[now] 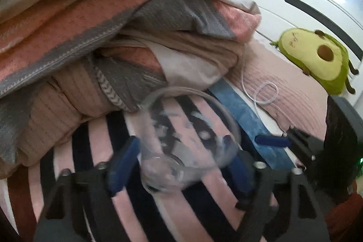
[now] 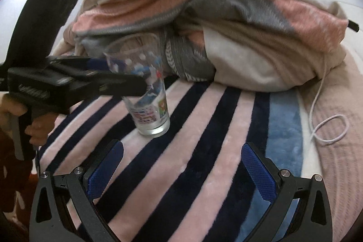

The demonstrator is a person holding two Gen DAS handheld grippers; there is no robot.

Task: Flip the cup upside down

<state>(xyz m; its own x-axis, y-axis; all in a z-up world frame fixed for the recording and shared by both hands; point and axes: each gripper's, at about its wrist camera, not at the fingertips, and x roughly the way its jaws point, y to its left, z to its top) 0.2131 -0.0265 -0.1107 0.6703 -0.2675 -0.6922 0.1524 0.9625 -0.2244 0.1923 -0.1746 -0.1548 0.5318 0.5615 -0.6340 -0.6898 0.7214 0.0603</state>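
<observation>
Left gripper [image 1: 183, 162] clamped on upright cup [image 2: 145, 92], just above striped blanket [image 2: 204, 140]. Right gripper [image 2: 181, 171] spread wide, idle. Next, probably: roll wrist, invert.

The left gripper [image 2: 127, 74] reaches in level from the left, its blue-padded fingers [image 1: 123, 165] closed against something between them, while the right gripper [image 2: 181, 174] hangs back, fingers spread wide and holding nothing.

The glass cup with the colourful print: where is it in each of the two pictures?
Left wrist view: the cup sits low in the centre, between the left gripper fingers.
Right wrist view: cup left of centre, gripped from the left.
Shared landmark: the looped white cable.
</observation>
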